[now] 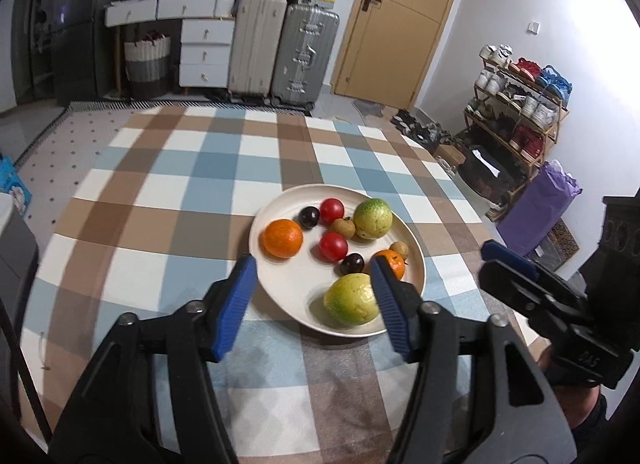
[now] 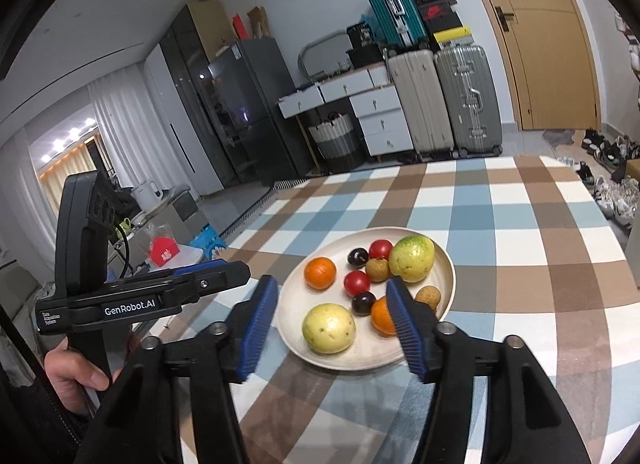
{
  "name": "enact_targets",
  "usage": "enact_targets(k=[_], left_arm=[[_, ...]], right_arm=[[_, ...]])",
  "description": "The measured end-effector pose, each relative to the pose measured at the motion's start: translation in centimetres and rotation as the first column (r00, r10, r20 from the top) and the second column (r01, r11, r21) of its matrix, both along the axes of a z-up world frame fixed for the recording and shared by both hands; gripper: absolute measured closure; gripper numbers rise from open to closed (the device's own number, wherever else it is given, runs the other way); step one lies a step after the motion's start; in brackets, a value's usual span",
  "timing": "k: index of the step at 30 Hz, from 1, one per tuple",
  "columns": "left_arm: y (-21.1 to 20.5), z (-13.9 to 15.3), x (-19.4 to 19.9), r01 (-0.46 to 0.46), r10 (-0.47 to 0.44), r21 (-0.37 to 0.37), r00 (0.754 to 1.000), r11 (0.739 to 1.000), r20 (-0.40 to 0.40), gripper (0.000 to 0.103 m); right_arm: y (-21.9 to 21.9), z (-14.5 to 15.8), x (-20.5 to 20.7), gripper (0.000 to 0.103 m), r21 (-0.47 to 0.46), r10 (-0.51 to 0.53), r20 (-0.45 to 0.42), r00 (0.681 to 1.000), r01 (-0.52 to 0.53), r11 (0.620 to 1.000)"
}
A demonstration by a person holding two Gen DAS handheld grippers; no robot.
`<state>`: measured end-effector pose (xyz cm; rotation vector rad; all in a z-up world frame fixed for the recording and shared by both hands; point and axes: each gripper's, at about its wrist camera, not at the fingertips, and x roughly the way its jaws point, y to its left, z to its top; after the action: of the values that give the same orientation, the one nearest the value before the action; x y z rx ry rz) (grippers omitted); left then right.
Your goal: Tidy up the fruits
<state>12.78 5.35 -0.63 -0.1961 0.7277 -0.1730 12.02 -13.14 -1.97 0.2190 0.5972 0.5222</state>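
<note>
A cream plate (image 1: 288, 292) (image 2: 446, 268) on the checked tablecloth holds several fruits: two green guavas (image 1: 352, 298) (image 1: 373, 218), two oranges (image 1: 281, 238) (image 1: 394, 263), two red tomatoes (image 1: 332, 210) (image 1: 333, 246), two dark plums (image 1: 309, 217) (image 1: 352, 264) and two brown longans (image 1: 345, 227) (image 1: 399, 249). My left gripper (image 1: 312, 296) is open and empty, just above the plate's near edge, its right finger beside the near guava (image 2: 328, 328). My right gripper (image 2: 332, 320) is open and empty over the plate's near side. It also shows in the left wrist view (image 1: 508, 264).
The checked tablecloth (image 1: 200, 192) covers the table, whose edges drop off to the floor. Suitcases (image 1: 280, 48), white drawers (image 1: 206, 52), a wooden door (image 1: 396, 20) and a shoe rack (image 1: 516, 104) stand beyond. The left gripper shows at the left of the right wrist view (image 2: 212, 276).
</note>
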Motion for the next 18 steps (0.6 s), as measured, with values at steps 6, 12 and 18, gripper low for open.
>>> enact_targets(k=[6,12,18], left_arm=[[0.2,1.5,-3.1,-0.038,0.035,0.054,0.997,0.998,0.063,0.022],[0.2,2.3,-5.6,-0.067,0.057,0.090,0.993,0.994,0.106,0.018],[0.8,3.1,-8.0,-0.145,0.125,0.112,0.977,0.983,0.174,0.001]], right_arm=[[0.5,1.4,-2.5,0.030,-0.003,0.007,0.061,0.998,-0.007,1.000],[1.0,2.3,-4.7,0.017,-0.007,0.006,0.111,0.994,-0.006,1.000],[1.4,2.6,-6.5,0.006,-0.020,-0.007,0.139,0.990,0.010,1.000]])
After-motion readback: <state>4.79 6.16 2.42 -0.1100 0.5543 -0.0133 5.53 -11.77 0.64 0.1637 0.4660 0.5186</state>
